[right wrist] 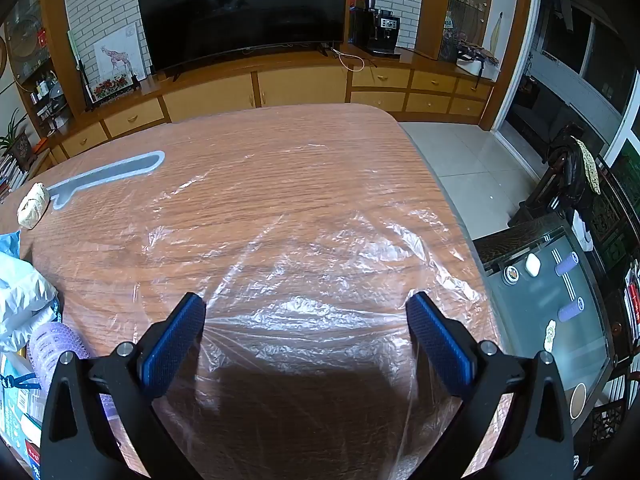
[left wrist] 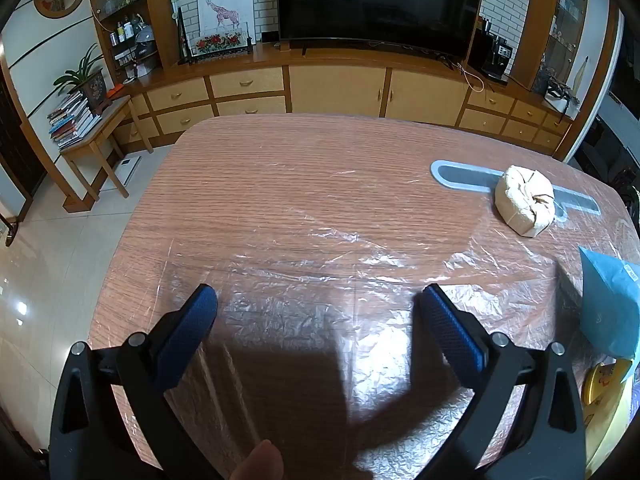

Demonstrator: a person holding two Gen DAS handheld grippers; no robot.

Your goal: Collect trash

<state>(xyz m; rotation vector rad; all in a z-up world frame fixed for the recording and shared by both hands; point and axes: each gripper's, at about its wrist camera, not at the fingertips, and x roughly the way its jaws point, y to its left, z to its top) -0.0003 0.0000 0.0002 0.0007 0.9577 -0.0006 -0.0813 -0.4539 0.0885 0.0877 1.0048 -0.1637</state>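
A clear crumpled plastic sheet (left wrist: 320,280) lies spread over the wooden table (left wrist: 280,152); it also shows in the right wrist view (right wrist: 320,264). A tan wrapped paper bundle (left wrist: 525,200) sits at the far right, on a grey-blue strip (left wrist: 460,176); in the right wrist view the bundle (right wrist: 33,205) is at far left. My left gripper (left wrist: 320,296) is open and empty above the plastic. My right gripper (right wrist: 306,304) is open and empty above the plastic near the table's right edge.
A blue bag (left wrist: 608,304) and a yellow item (left wrist: 604,384) lie at the right. White bags (right wrist: 20,296), a purple roll (right wrist: 52,344) and boxes (right wrist: 16,408) crowd the left. A glass side table (right wrist: 552,304) stands right of the table. Cabinets and a TV (left wrist: 380,0) stand behind.
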